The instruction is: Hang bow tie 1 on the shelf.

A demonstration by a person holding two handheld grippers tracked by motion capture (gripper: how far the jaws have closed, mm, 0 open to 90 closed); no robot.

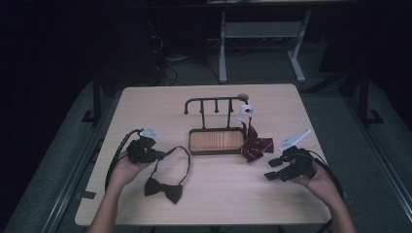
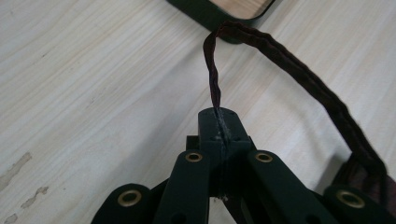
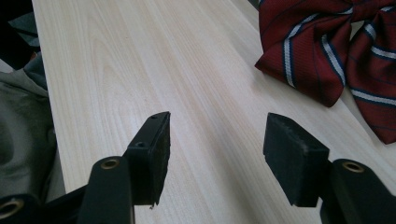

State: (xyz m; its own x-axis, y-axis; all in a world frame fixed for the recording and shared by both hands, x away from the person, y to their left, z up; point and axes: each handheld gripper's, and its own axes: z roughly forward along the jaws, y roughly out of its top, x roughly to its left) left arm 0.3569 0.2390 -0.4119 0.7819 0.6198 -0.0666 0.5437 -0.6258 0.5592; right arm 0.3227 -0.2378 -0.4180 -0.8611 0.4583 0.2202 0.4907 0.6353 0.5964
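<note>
Dark maroon fabric bow tie (image 1: 163, 190) lies nearest me, left of centre | my left gripper (image 2: 219, 122) pinches its strap (image 2: 212, 79), loop running toward the black wood-floored tray (image 1: 216, 150) | my right gripper (image 3: 215, 154) spread, empty | red striped bow (image 1: 256, 147) beyond it.

Left hand-held gripper (image 2: 219, 122) jaws closed together; right hand-held gripper (image 3: 217, 154) jaws spread apart.
</note>
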